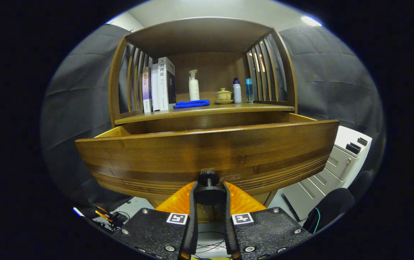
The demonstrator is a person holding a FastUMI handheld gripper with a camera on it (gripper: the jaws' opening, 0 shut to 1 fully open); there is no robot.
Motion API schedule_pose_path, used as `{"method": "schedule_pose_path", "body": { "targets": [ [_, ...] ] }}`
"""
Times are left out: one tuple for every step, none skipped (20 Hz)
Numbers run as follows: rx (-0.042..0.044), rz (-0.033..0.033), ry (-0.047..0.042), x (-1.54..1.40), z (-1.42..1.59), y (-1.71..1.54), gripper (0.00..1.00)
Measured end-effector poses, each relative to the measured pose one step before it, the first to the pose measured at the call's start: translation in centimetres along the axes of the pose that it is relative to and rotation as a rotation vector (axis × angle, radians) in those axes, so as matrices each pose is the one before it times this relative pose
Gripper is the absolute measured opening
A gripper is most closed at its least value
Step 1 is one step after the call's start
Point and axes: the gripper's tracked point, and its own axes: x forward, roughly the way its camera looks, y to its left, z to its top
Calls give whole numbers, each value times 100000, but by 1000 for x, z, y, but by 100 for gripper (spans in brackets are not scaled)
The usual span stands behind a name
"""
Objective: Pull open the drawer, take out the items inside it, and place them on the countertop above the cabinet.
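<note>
The wooden drawer (207,151) stands pulled out of the cabinet, its broad front facing me. Its round black knob (208,191) sits low in the middle of that front. My gripper (208,189) is shut on the knob, one orange finger (178,200) pressing on each side. The drawer's inside is hidden behind its front panel, so what it holds cannot be seen. Above the drawer runs the wooden countertop (207,109).
On the countertop stand three books (160,85), a white pump bottle (193,86), a folded blue cloth (192,104), a small lidded teacup (224,95) and two small bottles (243,91). A grey filing cabinet (333,166) stands to the right. Cables (109,216) lie on the floor at left.
</note>
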Motion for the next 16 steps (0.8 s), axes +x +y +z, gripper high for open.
{"method": "schedule_pose_path", "body": {
  "targets": [
    [249, 267, -98, -141, -20, 47, 31],
    [1, 55, 31, -158, -136, 23, 31],
    [-200, -119, 112, -180, -70, -5, 31],
    [123, -73, 154, -247, -134, 53, 31],
    [332, -52, 121, -220, -73, 31, 31],
    [347, -149, -45, -172, -75, 35, 31],
    [178, -55, -379, -59, 3, 63, 31],
    [-84, -45, -331, -75, -23, 10, 31],
    [-418, 274, -281, 30, 19, 11, 31],
    [-239, 427, -483, -30, -33, 108, 31],
    [798, 196, -333, -2, 114, 11, 31],
    [1182, 156, 297, 85, -89, -19, 34],
    [801, 321, 474, 27, 33, 50, 38],
    [-807, 1138, 1216, -69, -157, 216, 43],
    [-2151, 2576, 908, -137, -153, 242, 51],
    [-2068, 1221, 560, -217, 318, -111, 60]
  ]
}}
